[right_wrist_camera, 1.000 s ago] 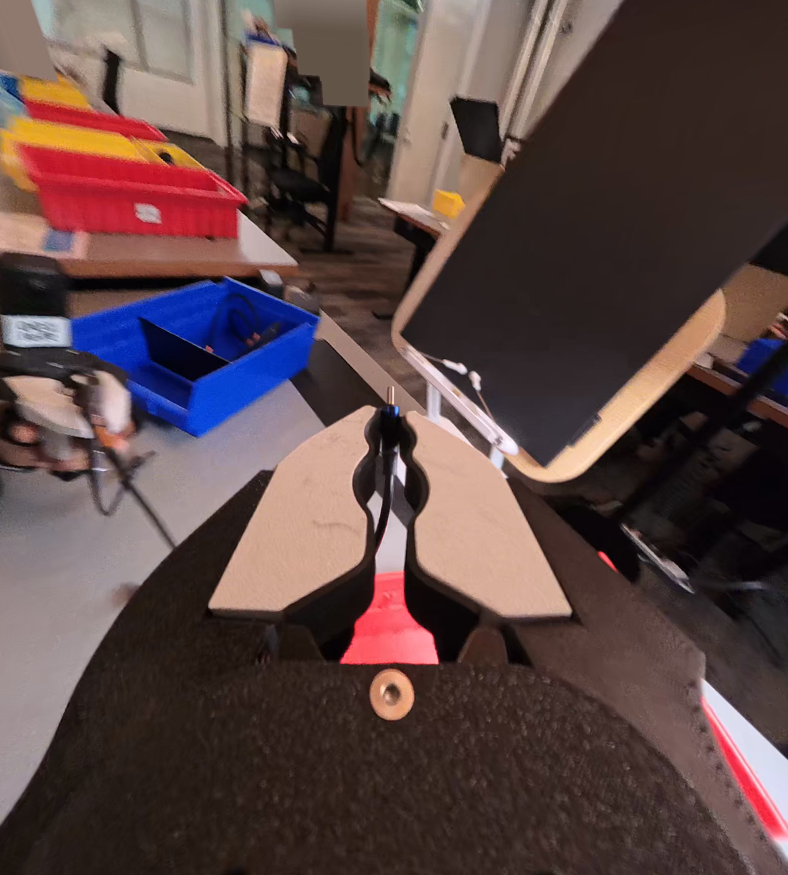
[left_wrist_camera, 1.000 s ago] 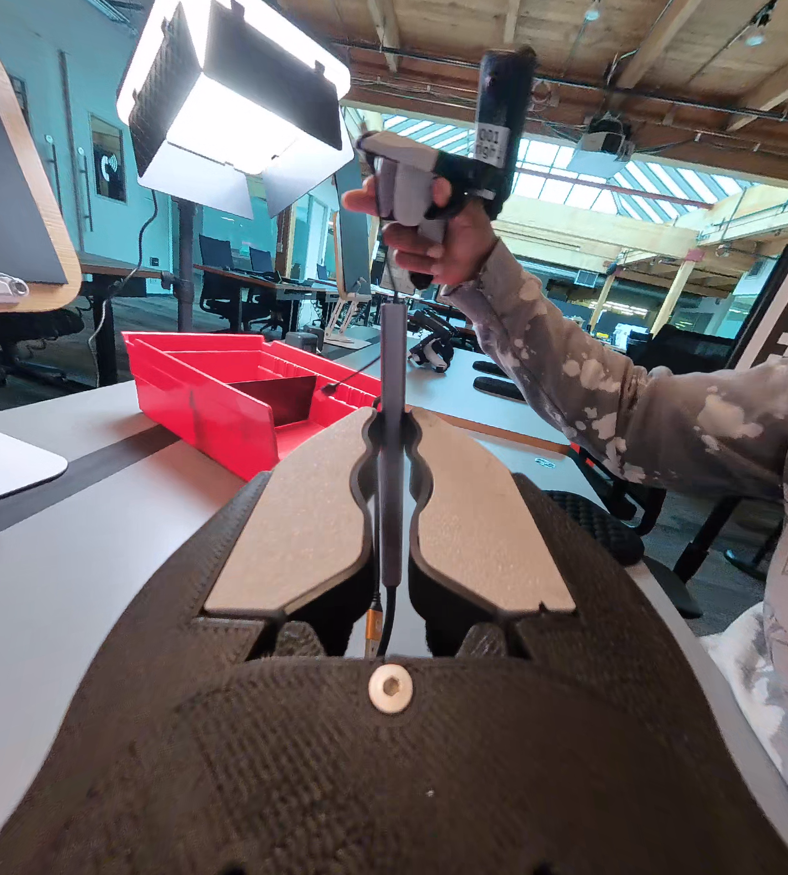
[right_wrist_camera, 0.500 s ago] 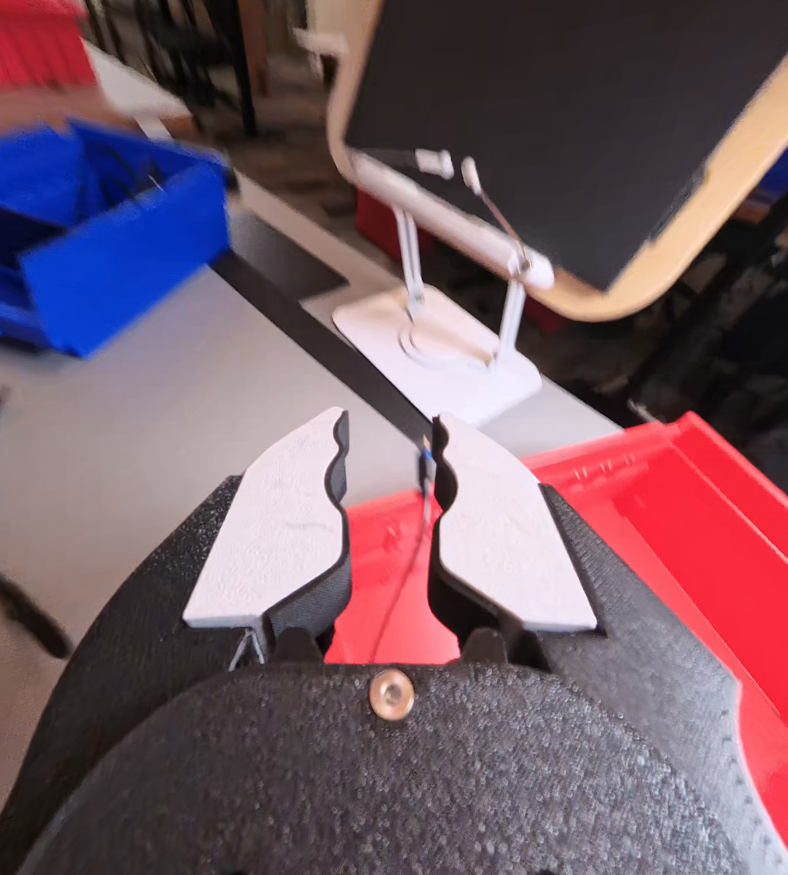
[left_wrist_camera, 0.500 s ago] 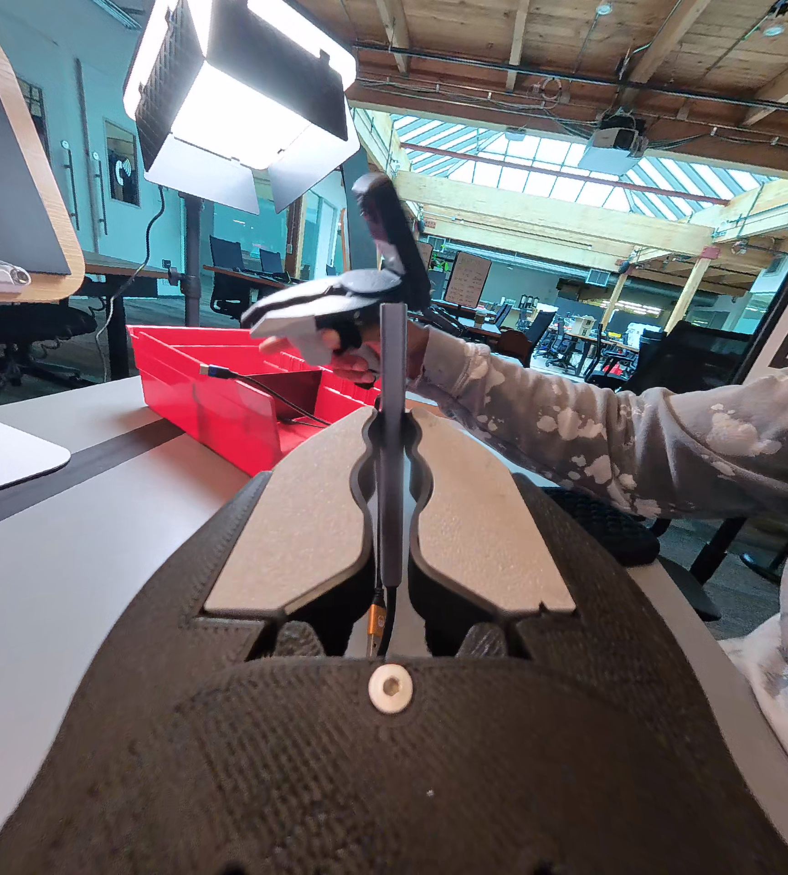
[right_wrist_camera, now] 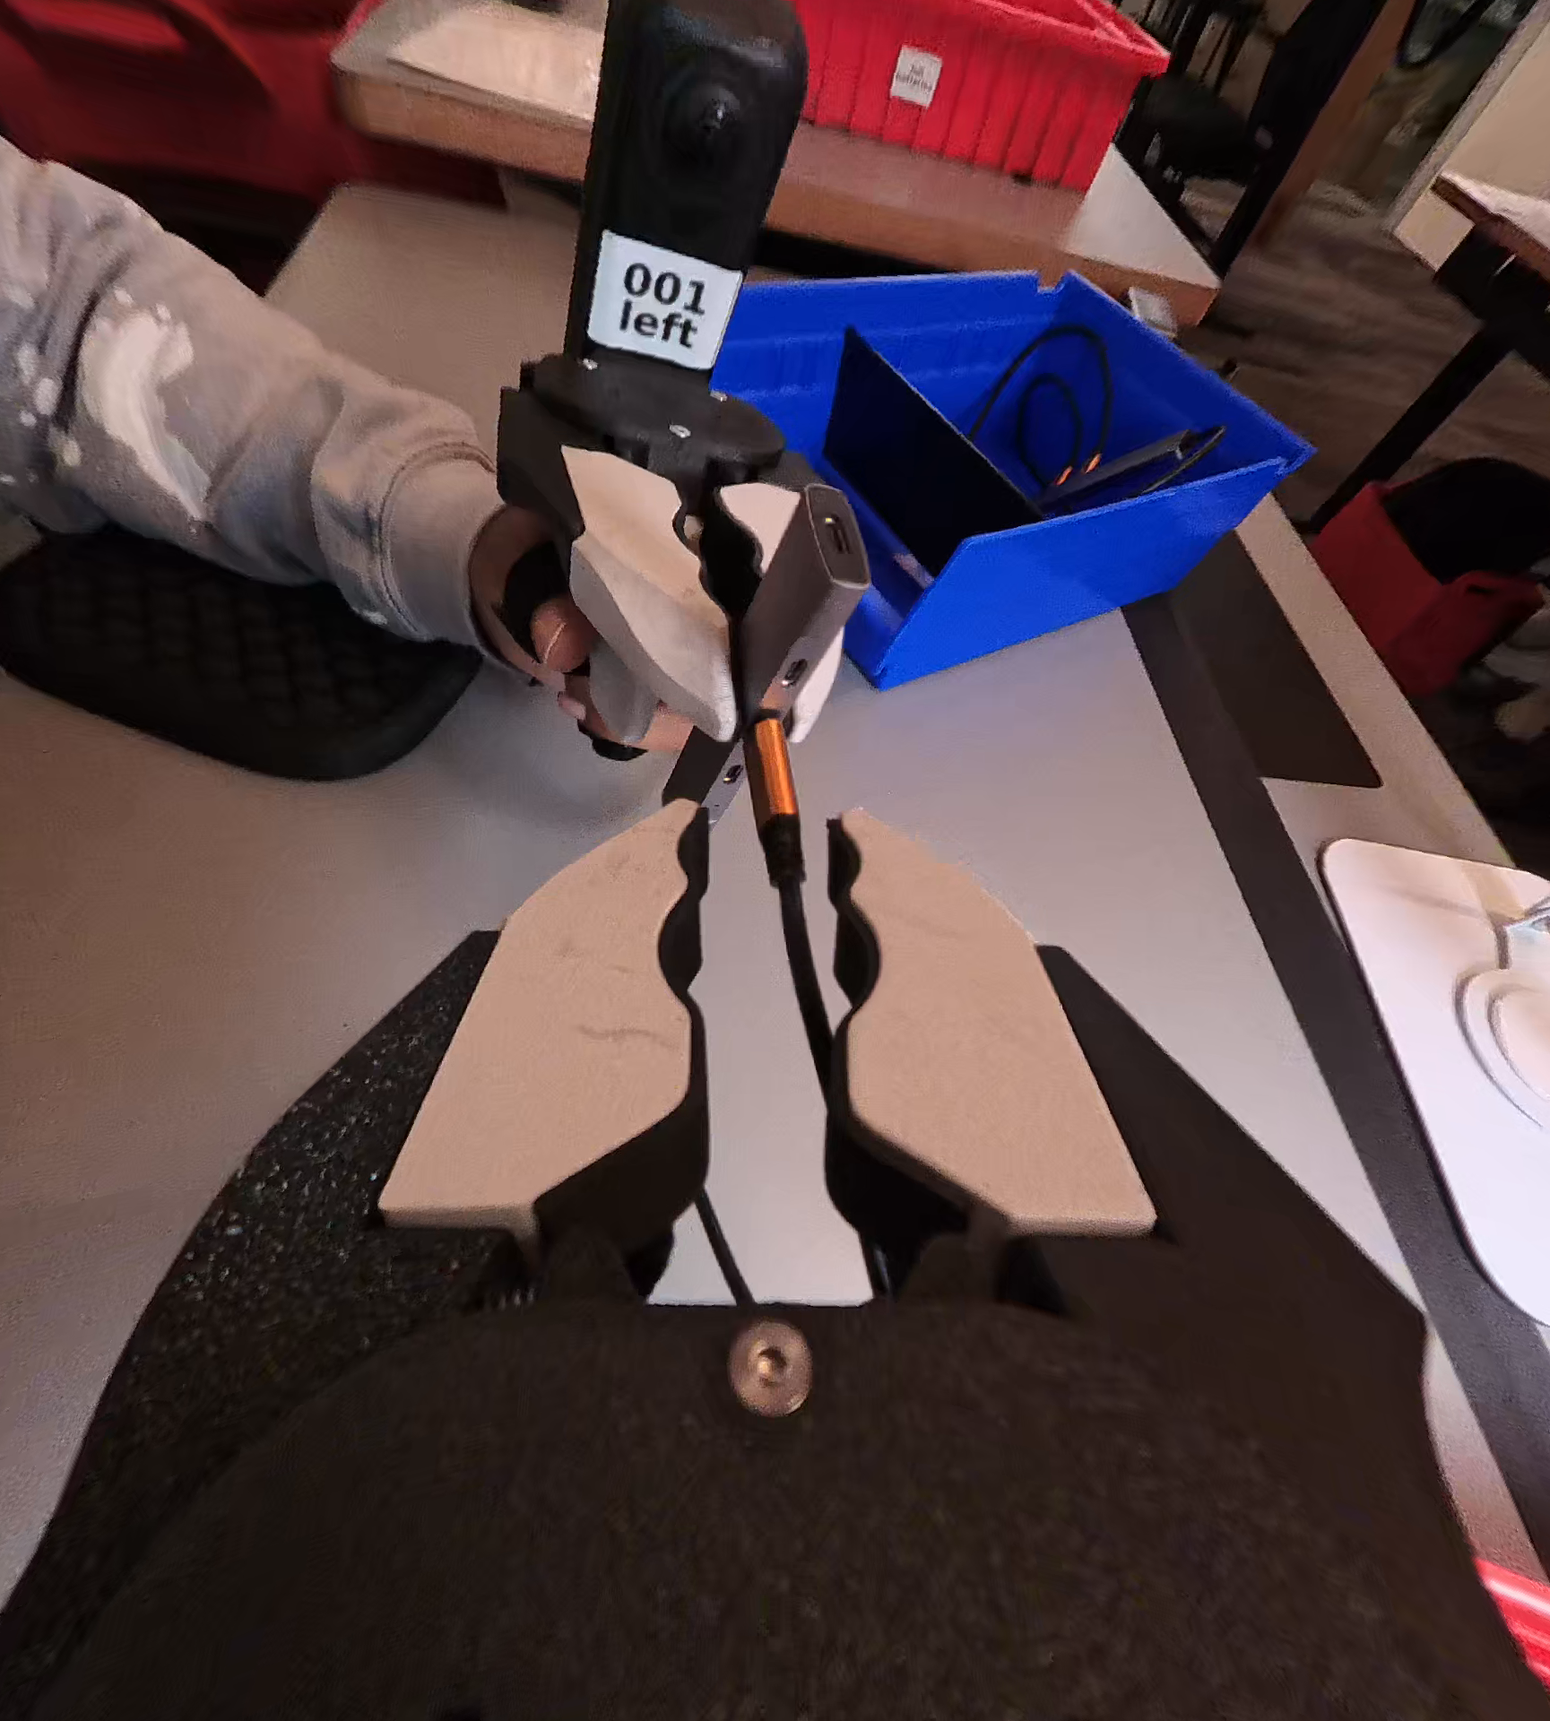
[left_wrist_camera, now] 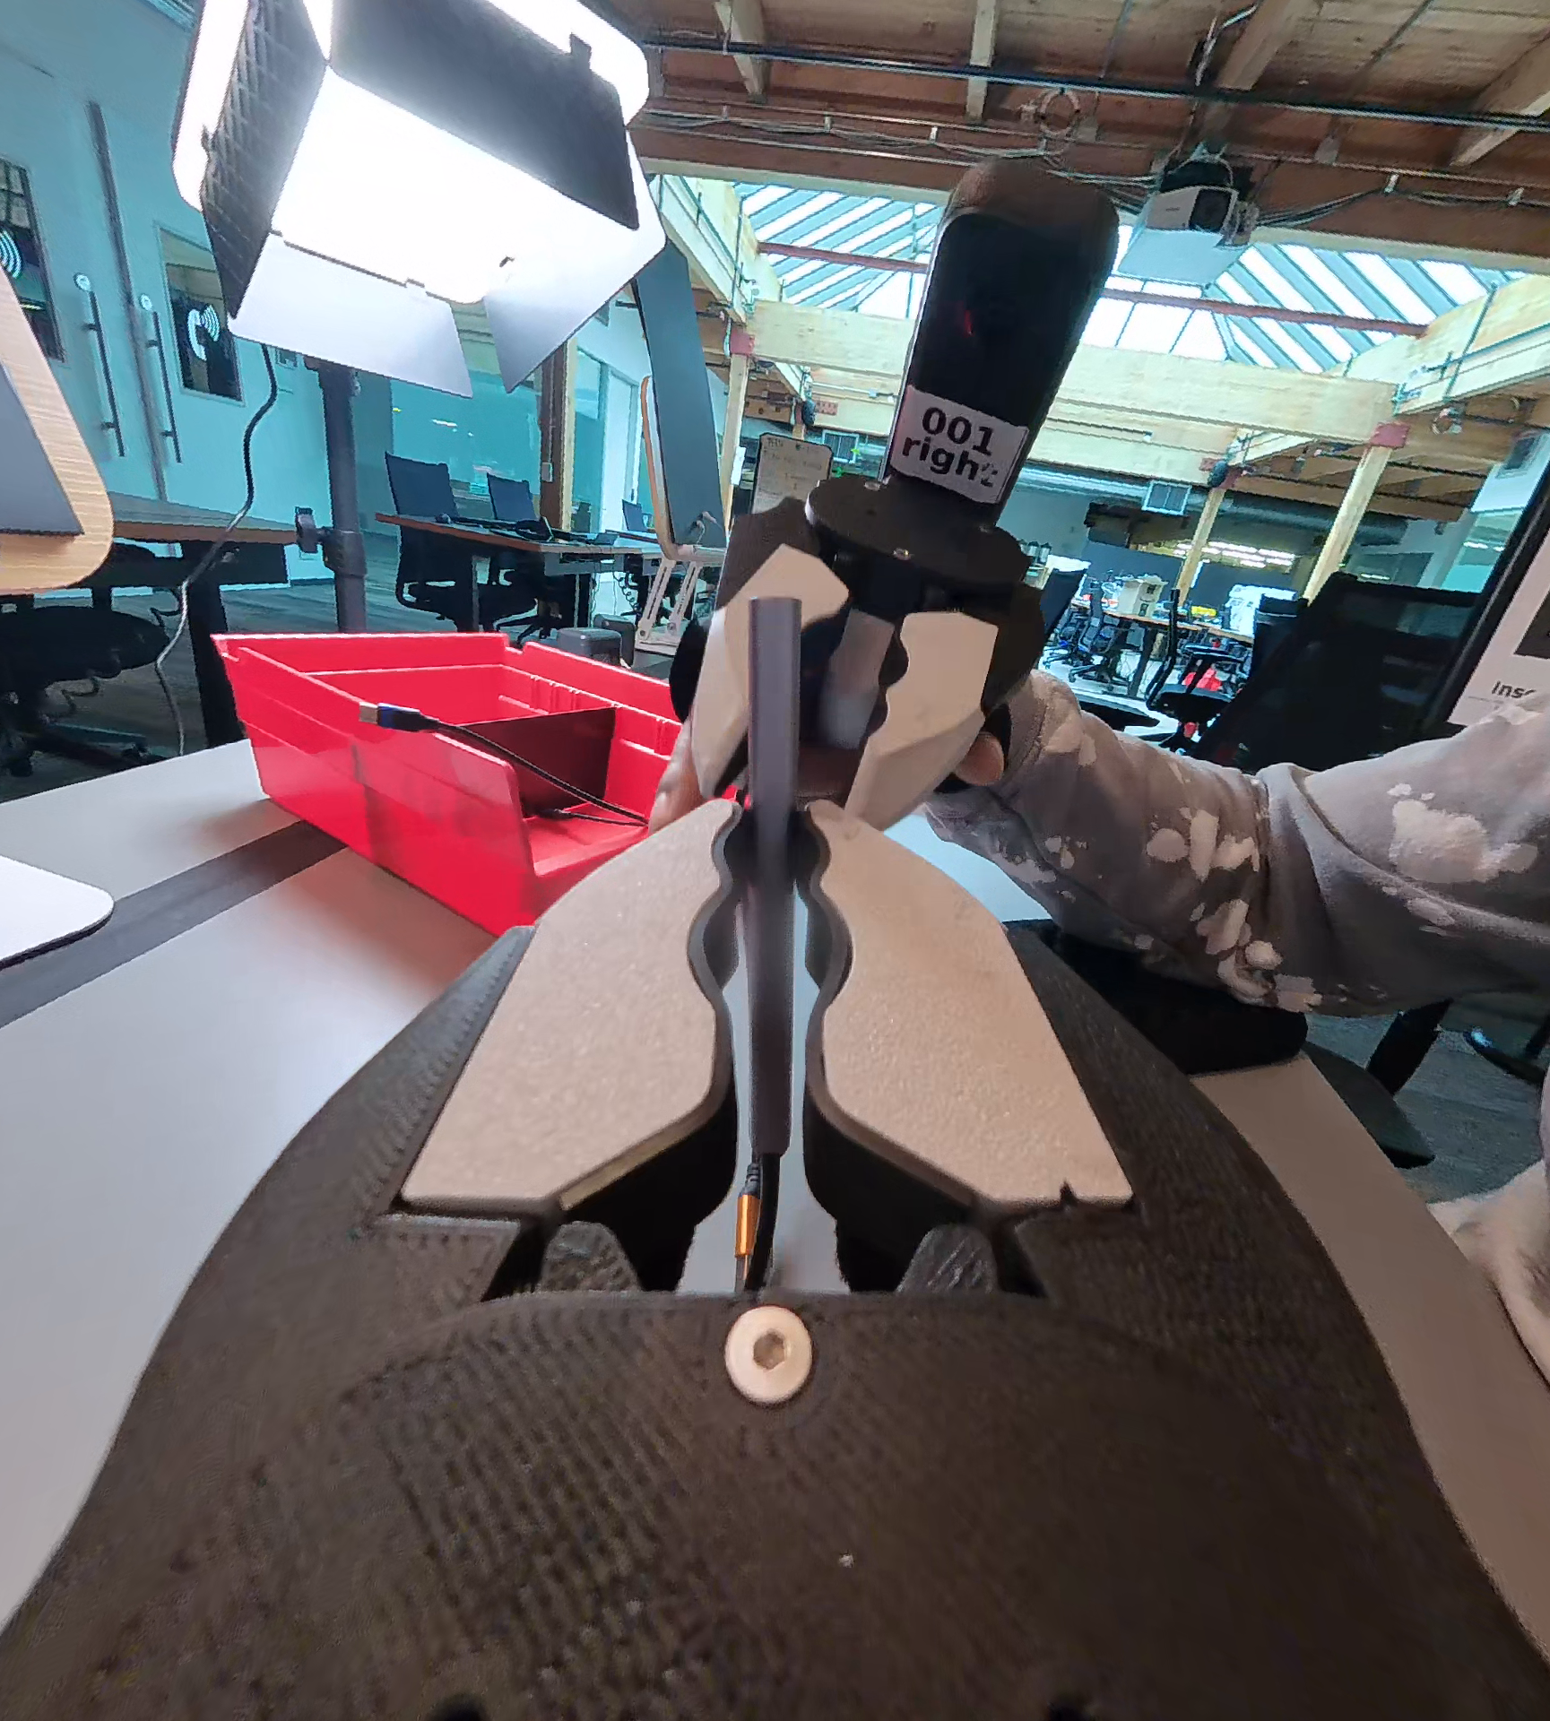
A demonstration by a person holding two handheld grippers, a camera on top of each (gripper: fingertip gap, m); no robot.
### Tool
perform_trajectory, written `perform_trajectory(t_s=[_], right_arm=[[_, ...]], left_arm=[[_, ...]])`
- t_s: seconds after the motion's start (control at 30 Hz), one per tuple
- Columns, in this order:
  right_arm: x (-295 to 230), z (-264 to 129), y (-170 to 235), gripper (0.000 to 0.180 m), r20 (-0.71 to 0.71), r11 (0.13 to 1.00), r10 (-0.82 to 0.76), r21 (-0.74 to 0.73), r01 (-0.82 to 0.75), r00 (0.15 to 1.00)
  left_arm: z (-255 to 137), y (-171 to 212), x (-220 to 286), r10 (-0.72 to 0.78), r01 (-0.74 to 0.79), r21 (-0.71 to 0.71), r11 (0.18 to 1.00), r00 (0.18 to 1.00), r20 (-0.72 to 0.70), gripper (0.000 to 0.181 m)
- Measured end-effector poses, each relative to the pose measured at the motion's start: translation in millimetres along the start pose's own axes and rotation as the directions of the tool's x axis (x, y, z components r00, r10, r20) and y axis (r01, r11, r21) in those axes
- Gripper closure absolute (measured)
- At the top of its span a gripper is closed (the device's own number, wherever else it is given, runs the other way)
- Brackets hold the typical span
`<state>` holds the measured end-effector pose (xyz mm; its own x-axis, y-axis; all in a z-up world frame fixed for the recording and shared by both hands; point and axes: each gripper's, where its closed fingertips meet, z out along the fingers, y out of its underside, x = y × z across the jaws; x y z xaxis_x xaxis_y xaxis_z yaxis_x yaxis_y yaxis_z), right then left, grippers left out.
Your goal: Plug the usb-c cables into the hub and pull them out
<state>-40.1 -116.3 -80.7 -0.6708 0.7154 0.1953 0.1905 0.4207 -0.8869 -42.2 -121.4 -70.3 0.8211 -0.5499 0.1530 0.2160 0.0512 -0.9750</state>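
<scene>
My left gripper (left_wrist_camera: pixel 775 819) is shut on the grey hub (left_wrist_camera: pixel 769 838), which stands upright between its pads. It also shows in the right wrist view (right_wrist_camera: pixel 757 717), with the hub (right_wrist_camera: pixel 799 596) tilted in it. A cable with an orange plug (right_wrist_camera: pixel 771 773) sits in the hub's side; the plug shows low in the left wrist view (left_wrist_camera: pixel 749 1220). My right gripper (right_wrist_camera: pixel 769 819) is open, its fingers either side of that cable just behind the plug, not touching it. It faces the hub in the left wrist view (left_wrist_camera: pixel 831 717). A blue-tipped cable (left_wrist_camera: pixel 398 719) lies in the red bin (left_wrist_camera: pixel 435 801).
A blue bin (right_wrist_camera: pixel 1032 596) with several coiled cables stands behind the hub. A white stand base (right_wrist_camera: pixel 1497 1071) sits on the right of the grey table (right_wrist_camera: pixel 193 931). A black mat (right_wrist_camera: pixel 221 652) lies under the person's left sleeve. A bright studio lamp (left_wrist_camera: pixel 408 177) stands behind the red bin. Left and right tips are no more than a few centimetres apart.
My right gripper opened and let go of the blue-tipped cable over the red bin, then swung back to the hub. It is now open around the orange-plug cable. The left gripper held still.
</scene>
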Motion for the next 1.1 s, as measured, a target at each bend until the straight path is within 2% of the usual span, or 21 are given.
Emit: perform_trajectory(t_s=[0.13,0.37,0.57,0.8,1.1], right_arm=[[-4,5,-1,0.170,0.011,1.000,0.013,0.012,-0.013,1.000],[-13,2,1,0.173,0.065,1.000,0.006,0.007,-0.006,0.998],[-16,-1,4,0.173,0.093,1.000,-0.006,0.004,0.006,0.996],[-15,-6,1,0.173,0.121,0.999,-0.010,0.037,0.005,0.993],[-14,-16,-16,0.173,0.132,0.993,-0.007,0.122,-0.009,0.991]], left_arm=[[2,4,4,0.011,-0.011,-0.016,1.000,1.000,-0.024,0.171],[3,8,12,0.023,-0.026,-0.038,0.999,0.997,-0.078,0.171],[4,13,14,0.140,-0.148,-0.143,0.979,0.988,-0.069,0.171],[8,5,16,0.158,-0.163,-0.138,0.977,0.986,-0.046,0.171],[12,-17,22,0.110,-0.112,-0.046,0.993,0.993,-0.035,0.172]])
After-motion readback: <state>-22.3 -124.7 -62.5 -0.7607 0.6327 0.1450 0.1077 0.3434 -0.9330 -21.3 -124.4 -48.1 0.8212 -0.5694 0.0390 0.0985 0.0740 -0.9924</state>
